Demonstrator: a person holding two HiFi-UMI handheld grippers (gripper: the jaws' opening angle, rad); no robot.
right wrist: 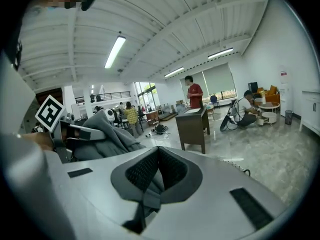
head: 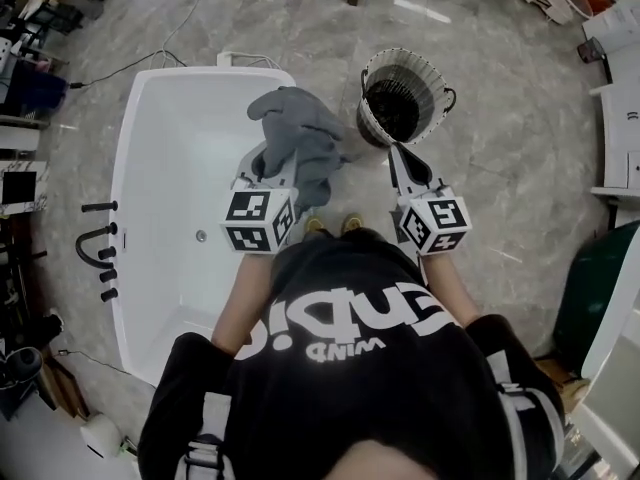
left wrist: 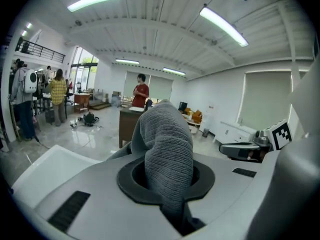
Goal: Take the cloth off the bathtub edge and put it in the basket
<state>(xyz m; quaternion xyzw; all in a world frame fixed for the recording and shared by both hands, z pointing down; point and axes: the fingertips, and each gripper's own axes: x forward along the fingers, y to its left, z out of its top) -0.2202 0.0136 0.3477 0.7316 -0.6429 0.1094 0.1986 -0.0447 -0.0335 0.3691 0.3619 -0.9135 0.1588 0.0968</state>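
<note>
The grey cloth [head: 298, 138] hangs bunched over the right rim of the white bathtub [head: 140, 118]. My left gripper [head: 268, 166] is shut on it. In the left gripper view the cloth [left wrist: 167, 144] rises in a thick fold out of the left gripper [left wrist: 167, 181], pinched between the jaws. The dark wire basket [head: 437, 96] stands on the floor just right of the cloth. My right gripper [head: 408, 163] points toward the basket, shut, nothing in it. In the right gripper view its jaws [right wrist: 157, 176] meet, and the cloth [right wrist: 107, 134] shows to the left.
A black faucet set [head: 95, 243] sits on the tub's left rim. White cabinets [head: 620, 138] and a dark green object [head: 600, 288] line the right side. A wooden table [right wrist: 192, 124] stands across the marble floor, with people standing and sitting farther back.
</note>
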